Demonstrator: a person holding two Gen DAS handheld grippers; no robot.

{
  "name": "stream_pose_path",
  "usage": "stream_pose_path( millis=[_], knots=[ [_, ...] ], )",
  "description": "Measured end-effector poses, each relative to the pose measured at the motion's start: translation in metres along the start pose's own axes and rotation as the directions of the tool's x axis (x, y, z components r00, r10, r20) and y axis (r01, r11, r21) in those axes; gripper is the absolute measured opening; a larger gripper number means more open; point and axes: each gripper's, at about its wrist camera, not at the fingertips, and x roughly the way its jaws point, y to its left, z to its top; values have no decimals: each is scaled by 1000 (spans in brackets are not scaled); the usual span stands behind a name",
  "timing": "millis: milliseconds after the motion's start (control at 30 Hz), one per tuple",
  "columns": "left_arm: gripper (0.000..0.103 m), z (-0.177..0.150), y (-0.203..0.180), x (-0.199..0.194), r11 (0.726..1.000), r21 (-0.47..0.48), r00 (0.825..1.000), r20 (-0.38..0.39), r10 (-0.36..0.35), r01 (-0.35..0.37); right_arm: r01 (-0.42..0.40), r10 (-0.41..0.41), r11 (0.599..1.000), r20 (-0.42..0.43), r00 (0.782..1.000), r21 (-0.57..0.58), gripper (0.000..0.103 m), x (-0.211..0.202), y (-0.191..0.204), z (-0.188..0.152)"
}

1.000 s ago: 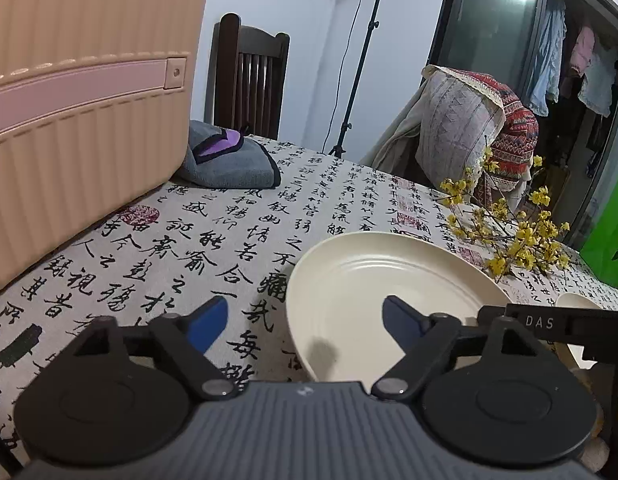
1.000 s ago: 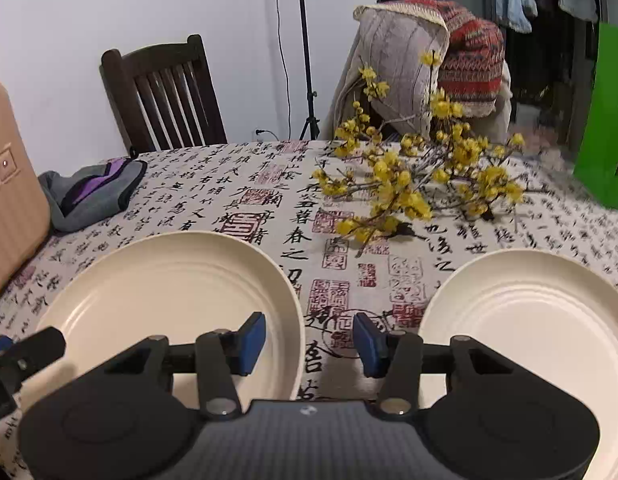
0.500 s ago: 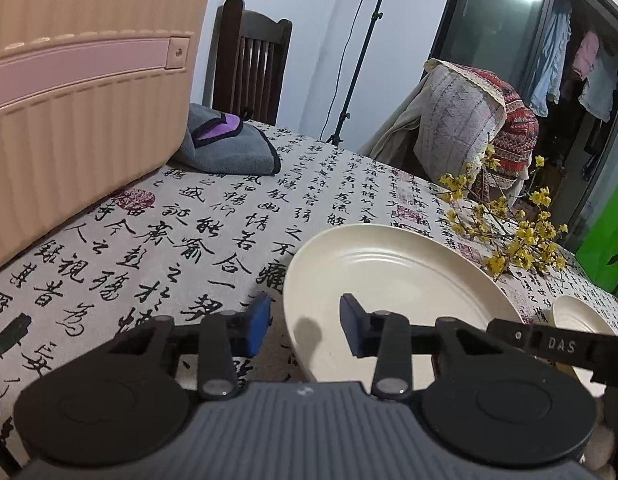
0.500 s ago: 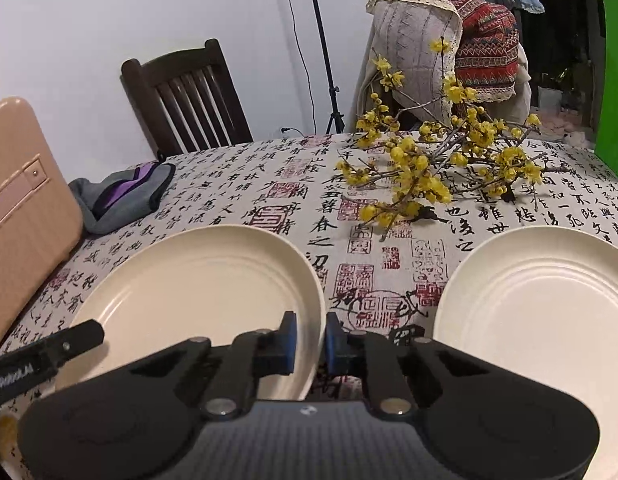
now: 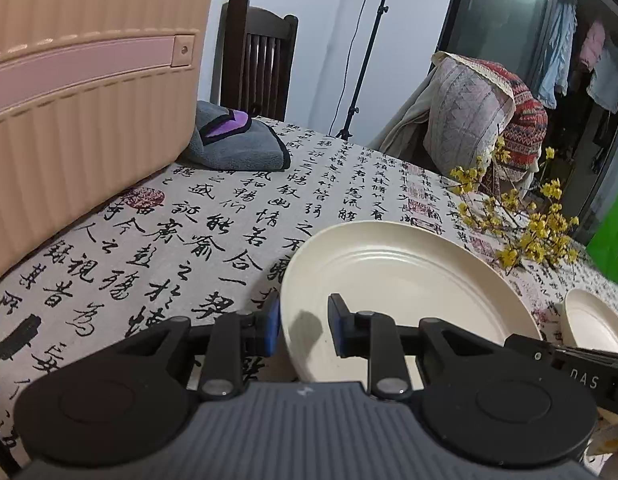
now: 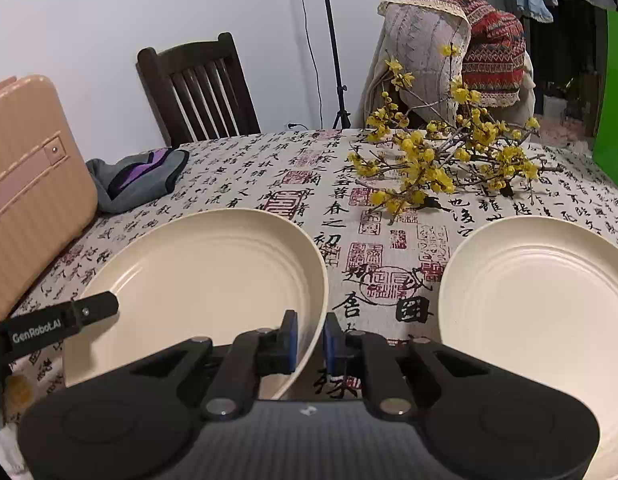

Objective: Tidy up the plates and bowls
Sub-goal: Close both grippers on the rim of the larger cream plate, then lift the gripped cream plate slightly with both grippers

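- The table [image 6: 245, 168] is covered by a cloth printed with black calligraphy and red seals, and bears everything below
- A ribbed pink suitcase [image 5: 81, 92] stands on the left end of the table, filling the left side of the left wrist view
- A dark wooden chair [image 6: 197, 84] stands behind the table's far edge; a second chair, draped with patterned throws [image 6: 453, 44], is further right
- The left plate [image 6: 205, 280], cream with ringed grooves, lies towards the suitcase side of the table; both grippers are at its rim
- The right plate [image 6: 537, 296], of the same kind, lies apart from it, with bare cloth between the two
- A spray of yellow blossom branches [image 6: 441, 160] lies on the cloth beyond the plates
- A folded grey and purple cloth [image 5: 237, 140] rests against the suitcase's far corner
- The left gripper [image 5: 303, 326] has just been closing on the left plate's left edge, one blue pad outside the rim, the other inside; whether both pads press I cannot tell
- The right gripper [image 6: 311, 338] is clamped on the same plate's right edge, rim pinched between its blue pads
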Motion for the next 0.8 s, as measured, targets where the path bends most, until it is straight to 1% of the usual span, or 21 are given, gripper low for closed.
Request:
stream_pose_path(
  millis=[333,800],
  knots=[
    [26,-2,-5,-1,999,33,1000,10,3,-3,33,-32,998,19,999,-58,14,-6,7,-6],
    [26,-3,-14,-17,997,74,997,66,-31,26,42,-39,998,61,997,-50,14,-21,1,-8]
  ],
)
